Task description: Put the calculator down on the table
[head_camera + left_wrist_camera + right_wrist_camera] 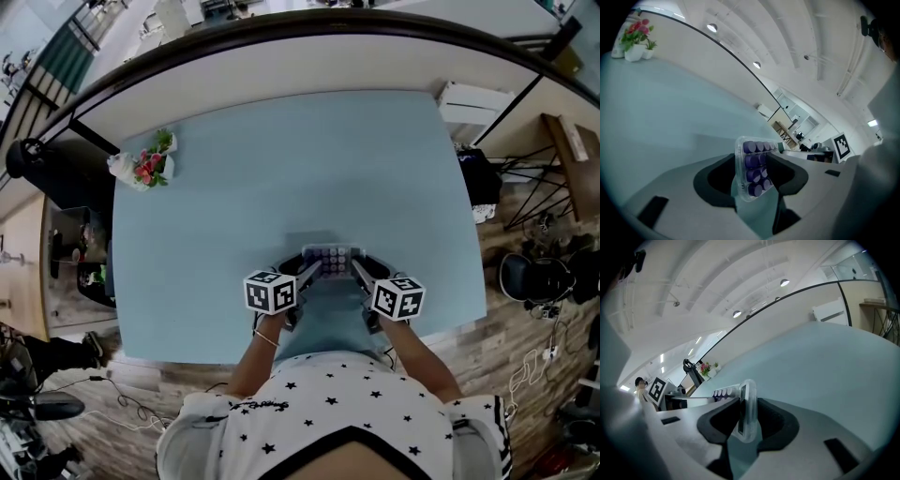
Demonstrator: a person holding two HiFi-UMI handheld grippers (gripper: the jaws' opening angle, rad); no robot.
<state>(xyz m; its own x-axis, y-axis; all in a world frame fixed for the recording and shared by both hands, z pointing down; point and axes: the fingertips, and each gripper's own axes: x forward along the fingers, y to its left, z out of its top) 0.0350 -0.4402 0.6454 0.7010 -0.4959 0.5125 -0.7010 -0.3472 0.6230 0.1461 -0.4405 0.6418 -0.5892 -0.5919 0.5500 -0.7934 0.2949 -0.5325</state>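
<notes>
A clear calculator [329, 255] with purple keys hangs just above the light blue table [281, 159], near its front edge; a faint shadow lies on the tabletop beyond it. My left gripper [314, 269] is shut on its left end and my right gripper [356, 269] on its right end. In the left gripper view the calculator [753, 169] stands on edge between the jaws of the left gripper [752, 174], keys facing right. In the right gripper view its thin clear edge [746, 409] sits between the jaws of the right gripper [745, 417].
A small white pot of pink flowers [146, 168] stands at the table's far left corner. A white unit [472, 101] sits past the far right corner. Cables and gear [544, 281] lie on the wooden floor to the right.
</notes>
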